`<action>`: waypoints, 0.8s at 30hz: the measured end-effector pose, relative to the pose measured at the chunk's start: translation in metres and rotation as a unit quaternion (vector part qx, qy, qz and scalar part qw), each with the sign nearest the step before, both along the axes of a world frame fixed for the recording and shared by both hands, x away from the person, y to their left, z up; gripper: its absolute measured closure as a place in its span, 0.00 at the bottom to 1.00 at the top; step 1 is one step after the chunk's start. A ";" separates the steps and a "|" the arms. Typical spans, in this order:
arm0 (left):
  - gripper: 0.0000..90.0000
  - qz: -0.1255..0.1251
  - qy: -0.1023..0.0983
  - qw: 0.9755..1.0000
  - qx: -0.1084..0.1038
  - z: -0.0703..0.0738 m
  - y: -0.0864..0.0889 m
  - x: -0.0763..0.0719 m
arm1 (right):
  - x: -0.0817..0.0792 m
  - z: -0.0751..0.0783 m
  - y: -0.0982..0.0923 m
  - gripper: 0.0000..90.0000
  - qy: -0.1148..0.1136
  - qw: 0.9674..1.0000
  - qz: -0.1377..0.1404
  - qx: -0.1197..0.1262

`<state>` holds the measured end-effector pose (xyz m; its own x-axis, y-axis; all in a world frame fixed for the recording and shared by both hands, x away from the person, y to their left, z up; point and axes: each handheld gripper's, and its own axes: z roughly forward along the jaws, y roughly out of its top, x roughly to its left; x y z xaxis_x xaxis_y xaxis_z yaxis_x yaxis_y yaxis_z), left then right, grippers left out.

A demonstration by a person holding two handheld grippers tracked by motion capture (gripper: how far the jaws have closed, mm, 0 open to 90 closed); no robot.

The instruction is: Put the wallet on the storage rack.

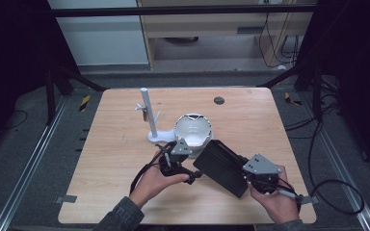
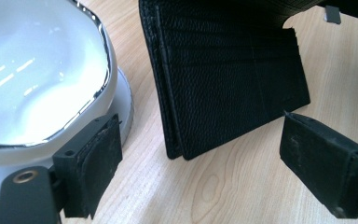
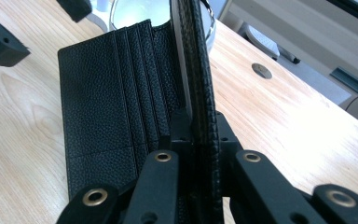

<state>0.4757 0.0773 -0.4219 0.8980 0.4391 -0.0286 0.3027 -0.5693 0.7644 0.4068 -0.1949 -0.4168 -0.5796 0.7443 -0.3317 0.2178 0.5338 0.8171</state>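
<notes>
Open wallet point(image 1: 220, 166) (right gripper point(image 1: 259, 179) pinching one flap) runs diagonally.

A lab-like recording space: a bare wooden table point(image 1: 125, 192) stands on grey carpet inside a black metal frame point(image 1: 183, 10), with dark curtains at both sides, loose cables point(image 1: 337, 192) on the floor and hazard tape point(image 1: 84, 102).

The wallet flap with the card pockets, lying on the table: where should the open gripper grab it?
Probably the loose flap's near corner, coming in low along the table. The left hand-held gripper stands open facing that edge, a thin rim that fits between its jaws. The right hand-held gripper grips the other, upright flap; the white bowl crowds the other side.
</notes>
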 end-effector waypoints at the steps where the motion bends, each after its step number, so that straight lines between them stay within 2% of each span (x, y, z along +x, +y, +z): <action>1: 0.14 -0.001 -0.001 1.000 0.001 0.001 0.000 0.000 | 0.000 0.001 0.000 0.93 0.000 1.000 0.001 0.001; 8: 0.14 -0.004 -0.006 1.000 -0.004 0.004 -0.003 0.002 | -0.001 0.007 0.001 0.93 -0.009 1.000 0.009 0.012; 17: 0.14 -0.009 0.007 1.000 -0.014 0.006 -0.003 0.012 | -0.003 0.014 0.003 0.93 -0.021 0.999 0.023 0.024; 24: 0.18 -0.013 0.013 1.000 -0.013 0.006 -0.009 0.021 | -0.004 0.017 0.005 0.93 -0.024 0.999 0.034 0.030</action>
<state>0.4972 0.0683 -0.4162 0.9081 0.4138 -0.0641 0.3082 -0.5567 0.7715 0.4026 -0.1903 -0.3998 -0.6145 0.7224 -0.3170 0.1420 0.4965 0.8563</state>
